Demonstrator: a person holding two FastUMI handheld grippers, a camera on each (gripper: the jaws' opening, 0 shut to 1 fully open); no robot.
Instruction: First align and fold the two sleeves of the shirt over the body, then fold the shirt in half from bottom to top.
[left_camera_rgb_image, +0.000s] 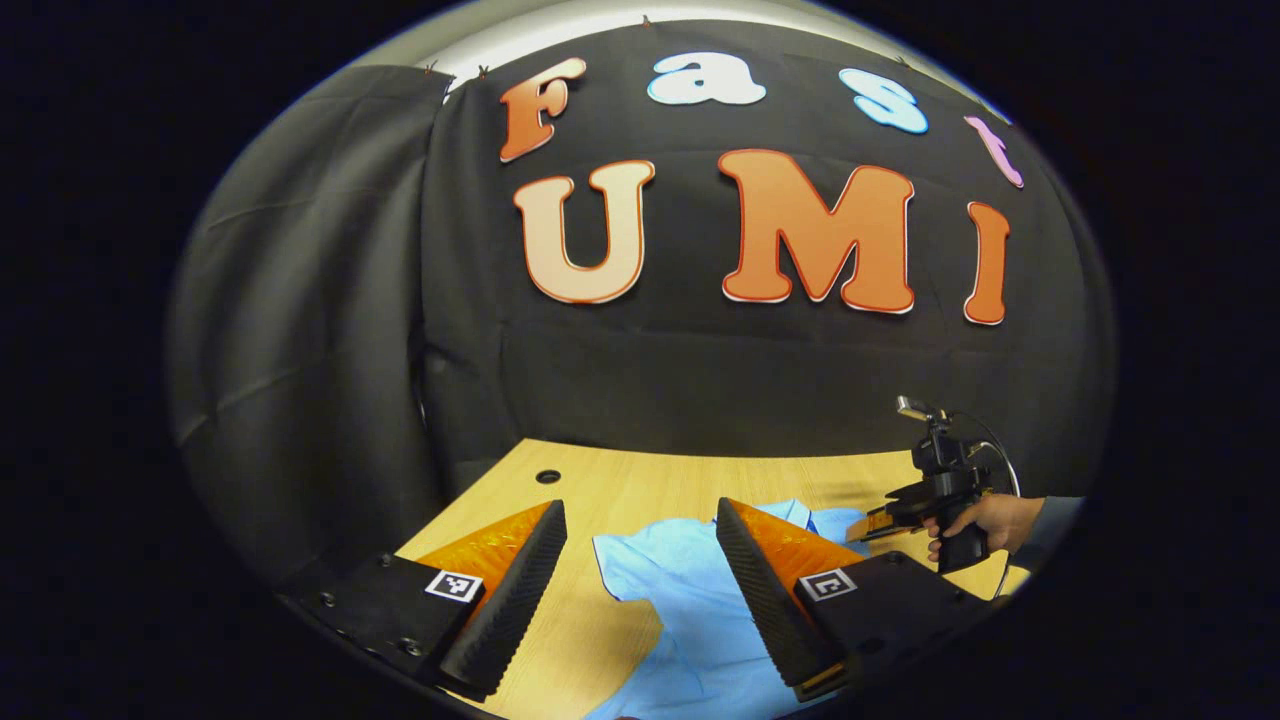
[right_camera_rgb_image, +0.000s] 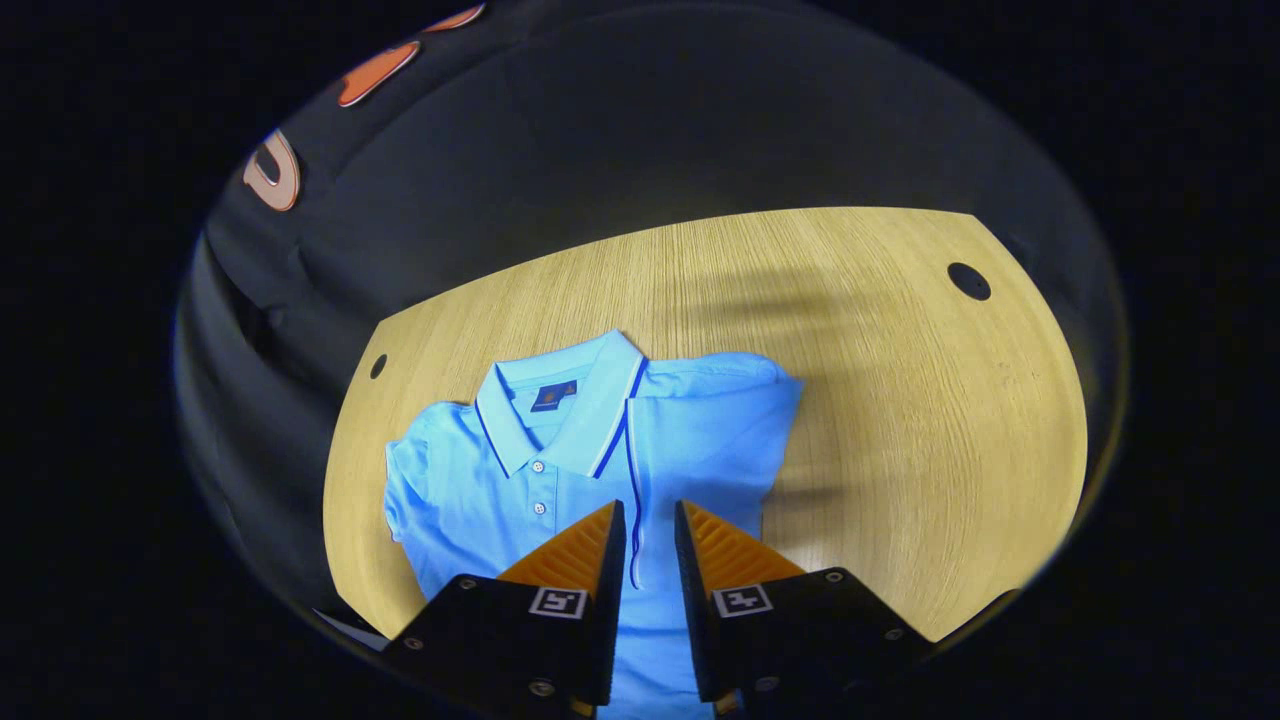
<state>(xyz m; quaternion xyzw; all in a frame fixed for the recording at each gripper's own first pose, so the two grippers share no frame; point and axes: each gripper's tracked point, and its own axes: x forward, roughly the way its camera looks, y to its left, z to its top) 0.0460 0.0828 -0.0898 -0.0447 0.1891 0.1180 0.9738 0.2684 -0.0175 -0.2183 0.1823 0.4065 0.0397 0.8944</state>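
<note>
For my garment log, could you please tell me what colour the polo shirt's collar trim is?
Dark blue trim on the light blue polo shirt, clearest in the right gripper view.

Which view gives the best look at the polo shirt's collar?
The right gripper view: the polo shirt lies flat on the table with its collar and buttons facing the camera. The left gripper view shows part of the shirt between its own fingers, the collar mostly hidden.
</note>
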